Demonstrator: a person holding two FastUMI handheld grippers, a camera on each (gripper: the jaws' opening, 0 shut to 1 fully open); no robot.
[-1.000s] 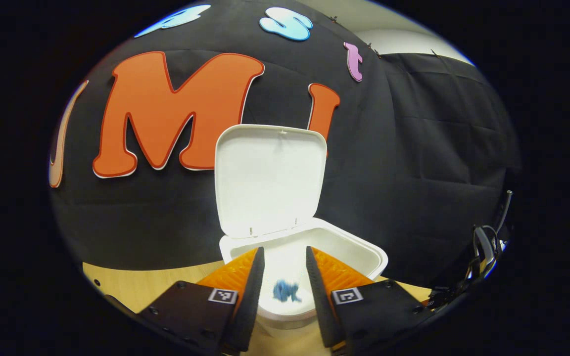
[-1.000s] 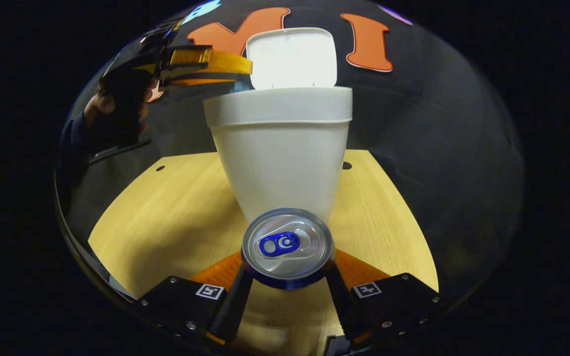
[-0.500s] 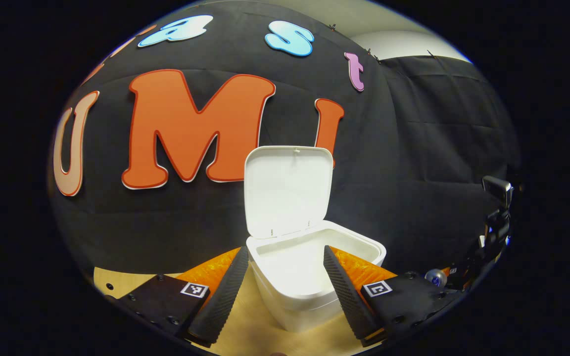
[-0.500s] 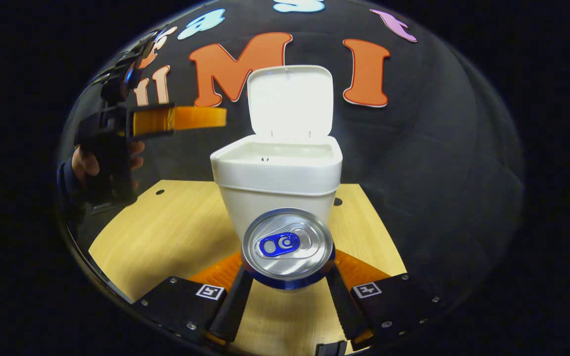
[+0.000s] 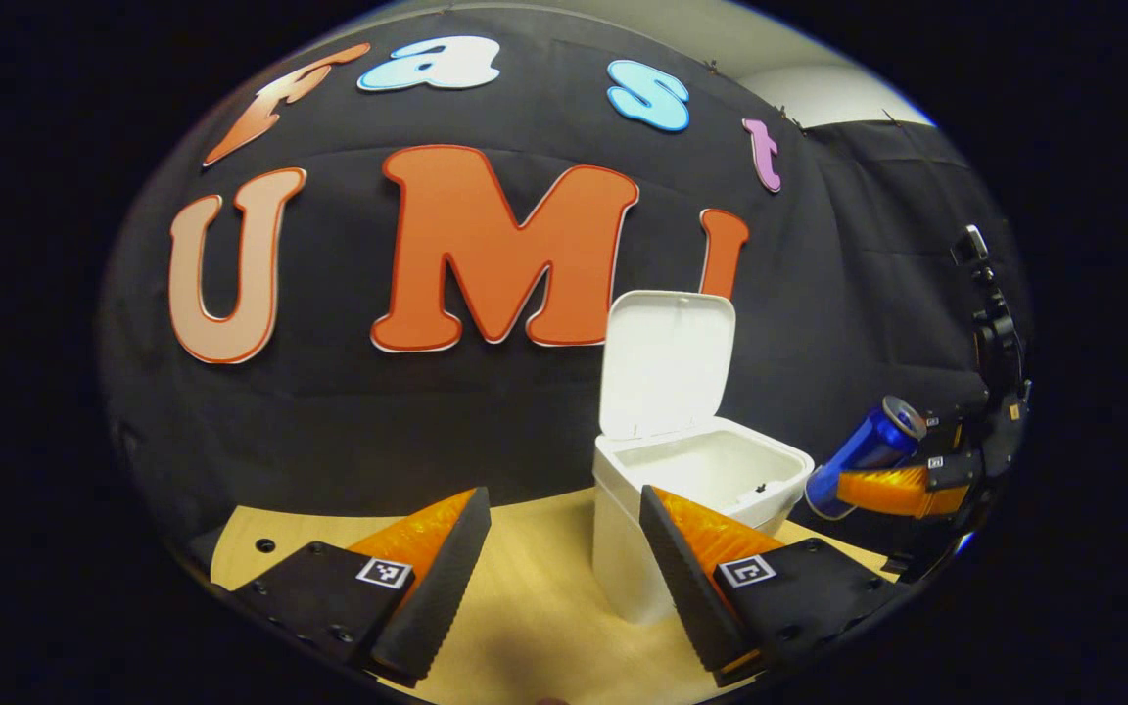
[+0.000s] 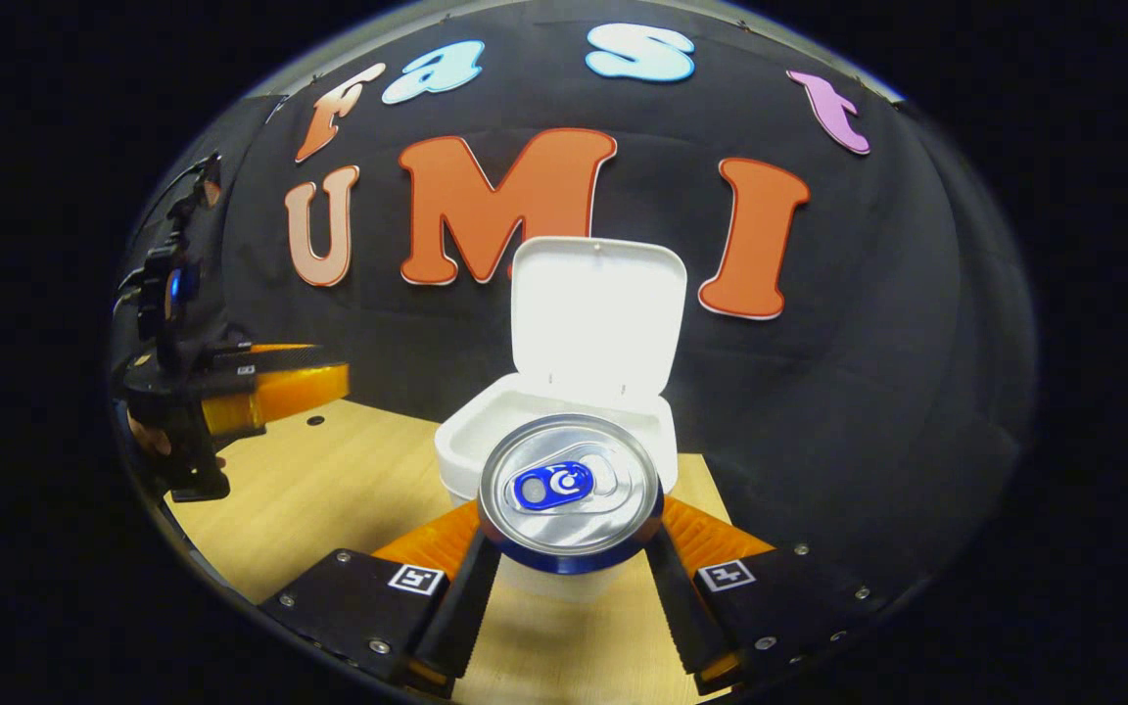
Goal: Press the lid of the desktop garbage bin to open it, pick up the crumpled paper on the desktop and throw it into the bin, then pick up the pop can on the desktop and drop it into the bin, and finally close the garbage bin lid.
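White plastic desktop bin on wooden bench, lid up. Blue aluminium pop can clamped in right gripper, raised near rim. Left gripper wide, empty. Remaining, likely: drop can, close lid.

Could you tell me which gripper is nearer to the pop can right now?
Right. The right gripper is shut on the pop can before the open bin; the left gripper is open, away to the side.

Black gripper bodies, square markers, screws.
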